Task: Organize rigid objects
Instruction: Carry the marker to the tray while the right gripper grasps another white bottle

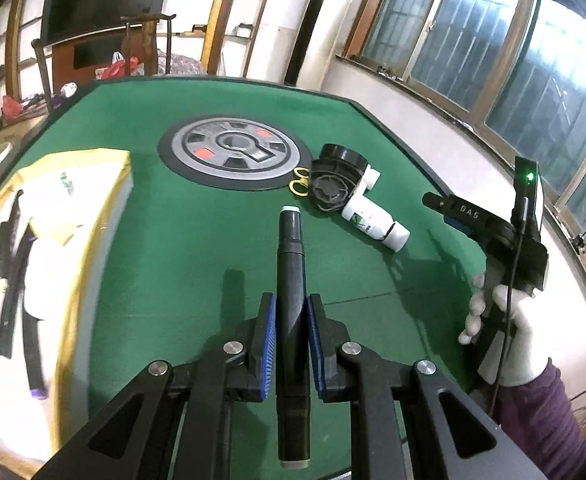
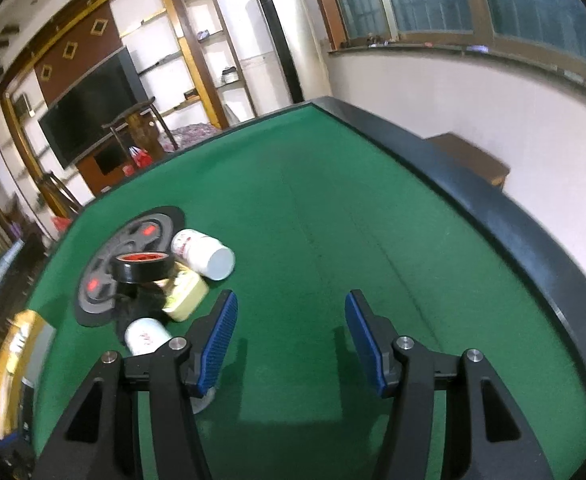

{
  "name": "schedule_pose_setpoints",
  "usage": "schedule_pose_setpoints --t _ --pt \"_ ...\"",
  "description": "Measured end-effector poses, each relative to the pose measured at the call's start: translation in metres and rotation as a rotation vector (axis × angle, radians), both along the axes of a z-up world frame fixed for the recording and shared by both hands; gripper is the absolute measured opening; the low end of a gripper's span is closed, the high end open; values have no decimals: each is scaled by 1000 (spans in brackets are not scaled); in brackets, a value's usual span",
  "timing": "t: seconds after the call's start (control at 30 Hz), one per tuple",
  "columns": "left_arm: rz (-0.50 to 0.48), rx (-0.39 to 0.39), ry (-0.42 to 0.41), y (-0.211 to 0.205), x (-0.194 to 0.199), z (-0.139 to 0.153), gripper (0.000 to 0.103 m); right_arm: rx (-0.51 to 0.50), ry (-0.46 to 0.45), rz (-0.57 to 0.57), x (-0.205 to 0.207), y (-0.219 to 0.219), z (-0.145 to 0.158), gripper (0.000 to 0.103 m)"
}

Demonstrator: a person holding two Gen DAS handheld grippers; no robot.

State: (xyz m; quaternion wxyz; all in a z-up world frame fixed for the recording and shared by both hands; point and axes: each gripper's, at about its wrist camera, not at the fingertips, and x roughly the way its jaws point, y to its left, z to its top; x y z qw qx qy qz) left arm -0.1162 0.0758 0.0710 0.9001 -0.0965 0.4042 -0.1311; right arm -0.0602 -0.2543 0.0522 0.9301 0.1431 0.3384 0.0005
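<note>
Up close, the left gripper (image 1: 289,332) is clenched on a black marker (image 1: 291,280), its blue pads pressing both sides of the barrel, whose grey tip points away over the green table (image 1: 173,240). To the left of the marker sits a yellow-edged box (image 1: 69,280) with dark pen-like sticks and white items lying inside. To the marker's right, a white-gloved hand (image 1: 501,332) holds the right gripper (image 2: 291,340), whose jaws stand apart with only bare felt between them. Just beyond the marker's tip lies a small heap: a white bottle (image 1: 373,220) on its side, a black ribbed cap-like part (image 1: 329,192), a roll of black tape (image 2: 143,266), a pale yellow tin (image 2: 185,294), and yellow-handled scissors (image 1: 299,184). Past the heap, further from the marker, a grey round disc (image 1: 233,152) is set into the table's middle.
</note>
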Motion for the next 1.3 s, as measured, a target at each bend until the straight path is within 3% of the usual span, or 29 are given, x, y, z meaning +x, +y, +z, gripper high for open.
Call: schedule_pose_setpoints --t 0.1,0.27,0.43,0.53,0.67,0.77,1.0,1.3 --pt "1 8 -11 5 -5 1 15 20 -8 56 -6 8 4 55" --pt "-2 1 -6 8 -5 -4 15 20 58 207 -1 46 2 55" --pt "-1 7 -5 11 -7 -5 15 -172 85 392 6 104 2 55" --pt "3 4 -2 13 -7 -6 15 -306 106 428 11 125 -6 55" --pt "4 -3 6 14 -6 -9 15 -385 124 430 17 131 -15 54" --pt "0 -8 10 13 -6 -10 15 -386 123 423 16 129 -19 47" --pt "-4 -20 1 18 -11 -8 15 -291 126 430 5 113 -13 44" --pt "58 -73 -42 68 -40 7 15 -155 116 445 -25 107 9 40"
